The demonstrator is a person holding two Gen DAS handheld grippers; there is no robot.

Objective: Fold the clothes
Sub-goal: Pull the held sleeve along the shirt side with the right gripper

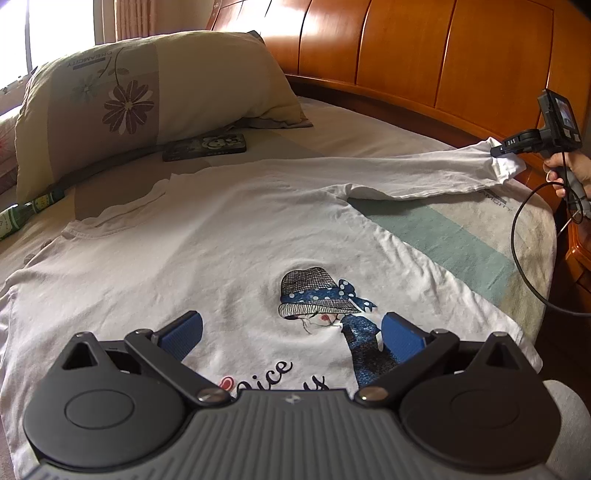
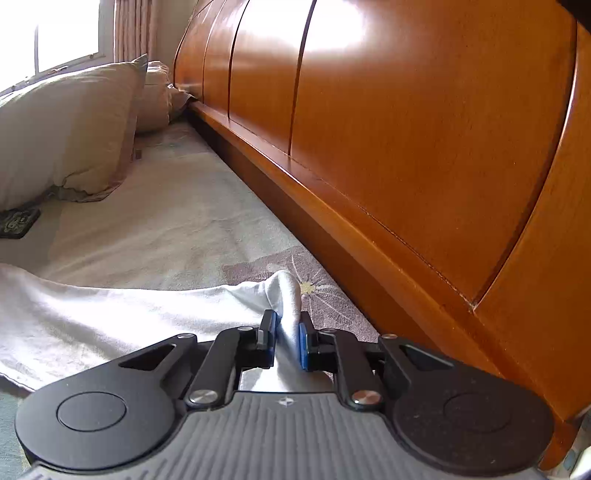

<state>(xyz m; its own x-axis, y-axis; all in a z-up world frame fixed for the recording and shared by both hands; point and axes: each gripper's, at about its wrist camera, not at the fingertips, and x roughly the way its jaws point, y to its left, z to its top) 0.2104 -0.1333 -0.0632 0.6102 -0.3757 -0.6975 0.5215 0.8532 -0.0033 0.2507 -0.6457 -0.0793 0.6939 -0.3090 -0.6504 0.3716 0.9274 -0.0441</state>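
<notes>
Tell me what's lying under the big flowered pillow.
A dark printed case pokes out from under the pillow, flat on the bedsheet. How far it reaches beneath, and anything else there, is covered.

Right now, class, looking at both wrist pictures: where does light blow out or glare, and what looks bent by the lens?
Left wrist view: the window is blown out white, and the glossy orange wooden headboard bows in a fisheye curve. Right wrist view: glare whitens the headboard; the closed right gripper pinching the white long-sleeved shirt's cuff stays sharp.
</notes>
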